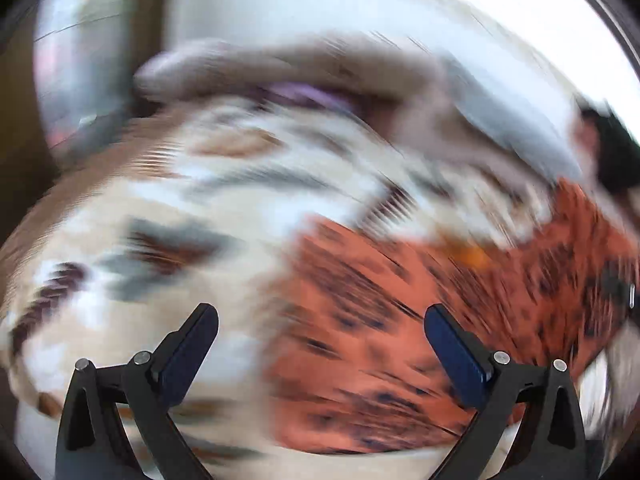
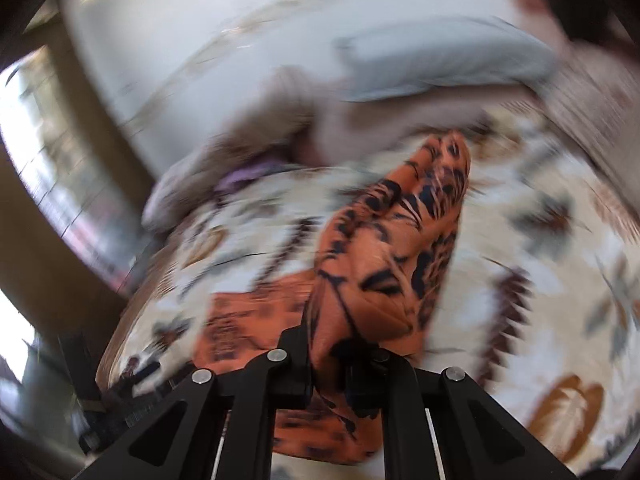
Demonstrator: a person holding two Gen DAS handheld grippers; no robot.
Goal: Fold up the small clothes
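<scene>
Left-wrist view has the left gripper (image 1: pixel 320 344) spread wide and empty above the orange patterned garment (image 1: pixel 400 320) at lower right, while right-wrist view shows the right gripper (image 2: pixel 328 360) clamped on it, cloth trailing toward upper centre.

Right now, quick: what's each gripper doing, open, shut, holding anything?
Left gripper: jaws wide open, nothing between them.
Right gripper: jaws shut on the orange patterned garment.
</scene>
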